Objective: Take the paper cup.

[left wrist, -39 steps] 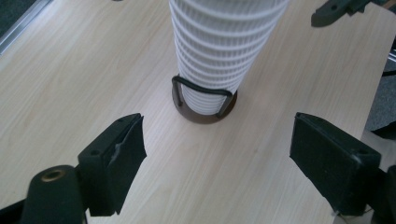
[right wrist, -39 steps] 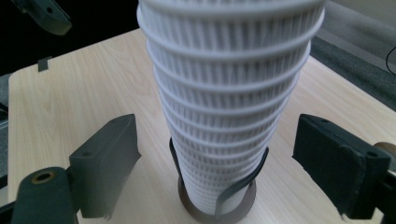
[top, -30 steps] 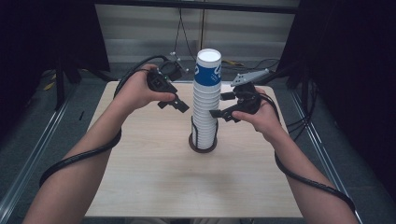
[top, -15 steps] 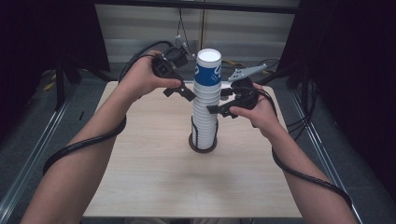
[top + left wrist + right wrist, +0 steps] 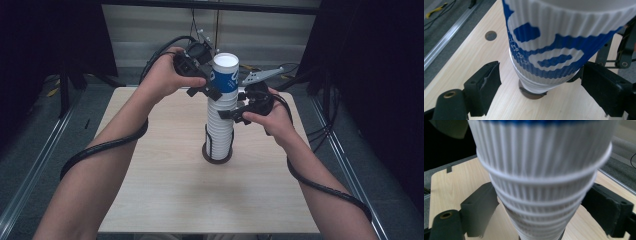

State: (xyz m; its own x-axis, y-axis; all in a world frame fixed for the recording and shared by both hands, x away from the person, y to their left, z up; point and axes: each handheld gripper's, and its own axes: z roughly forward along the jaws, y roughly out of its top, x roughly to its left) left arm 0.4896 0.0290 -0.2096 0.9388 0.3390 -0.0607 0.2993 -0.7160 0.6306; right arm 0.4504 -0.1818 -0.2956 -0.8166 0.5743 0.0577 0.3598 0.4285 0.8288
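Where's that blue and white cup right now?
In the high view, the blue and white cup tops the cup stack mid-table, between the left gripper and right gripper.

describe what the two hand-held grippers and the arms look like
Both the left hand-held gripper and the right hand-held gripper are black with blocky jaws. A grey three-cornered plate tops the right one. Thick black cables trail along bare forearms; no sleeves show.

Cup stack stood upright on a round base near table centre. Left gripper sat at the stack's left, level with the top cup, jaws either side of it. Right gripper sat at the stack's right, lower down, jaws straddling the stack.
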